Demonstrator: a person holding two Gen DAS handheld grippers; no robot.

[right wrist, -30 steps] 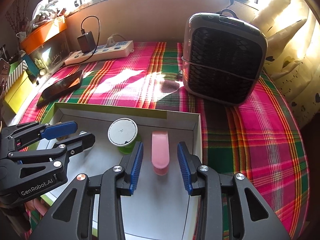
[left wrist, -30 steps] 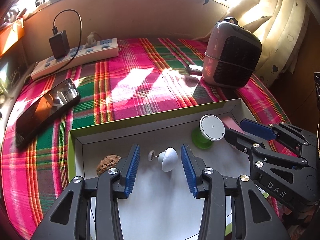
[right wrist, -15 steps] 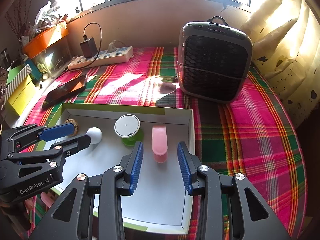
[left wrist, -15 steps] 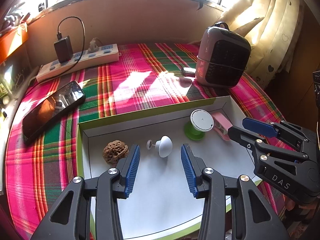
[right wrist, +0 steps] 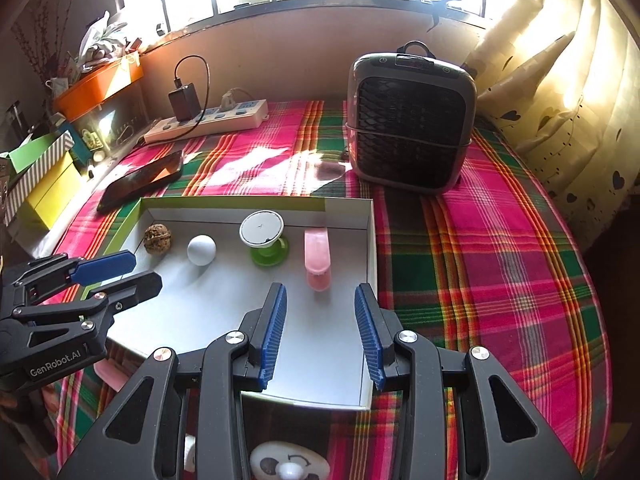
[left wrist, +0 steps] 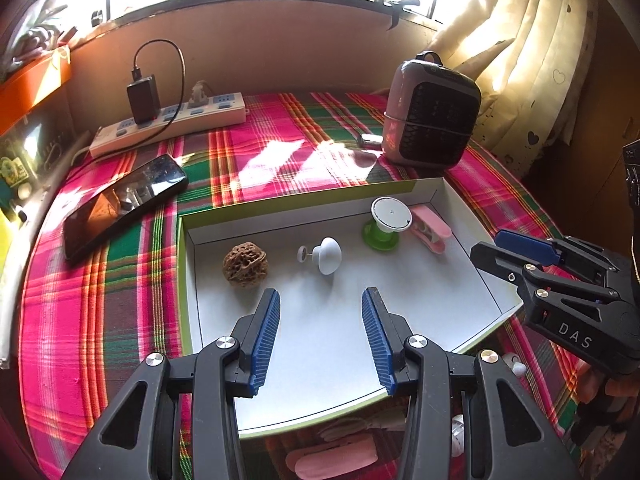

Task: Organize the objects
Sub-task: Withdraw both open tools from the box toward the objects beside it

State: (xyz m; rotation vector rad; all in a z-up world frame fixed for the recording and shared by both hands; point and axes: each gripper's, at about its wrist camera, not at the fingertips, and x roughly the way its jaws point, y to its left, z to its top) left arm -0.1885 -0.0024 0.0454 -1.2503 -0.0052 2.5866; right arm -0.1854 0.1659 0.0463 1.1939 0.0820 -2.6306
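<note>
Where tray (left wrist: 472, 216) sits on plaid cloth (left wrist: 120, 312): walnut (left wrist: 245, 265), white knob (left wrist: 329, 255), green spool (left wrist: 385, 224), pink clip (left wrist: 431, 232) in a row. Left gripper (left wrist: 320, 336), right gripper (right wrist: 320, 330): both released, empty, above tray's near end.

A plaid cloth (left wrist: 280, 136) carries a white tray (left wrist: 460, 208), phone (left wrist: 120, 204), power strip (left wrist: 172, 124) and heater (left wrist: 432, 120).

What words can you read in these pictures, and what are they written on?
"DAS": on the side of the right claw, seen from the left wrist.
"GenRobot.AI": on the side of the left claw, seen from the right wrist.
Marks on the white disc, heater top and power strip: too small to read.
</note>
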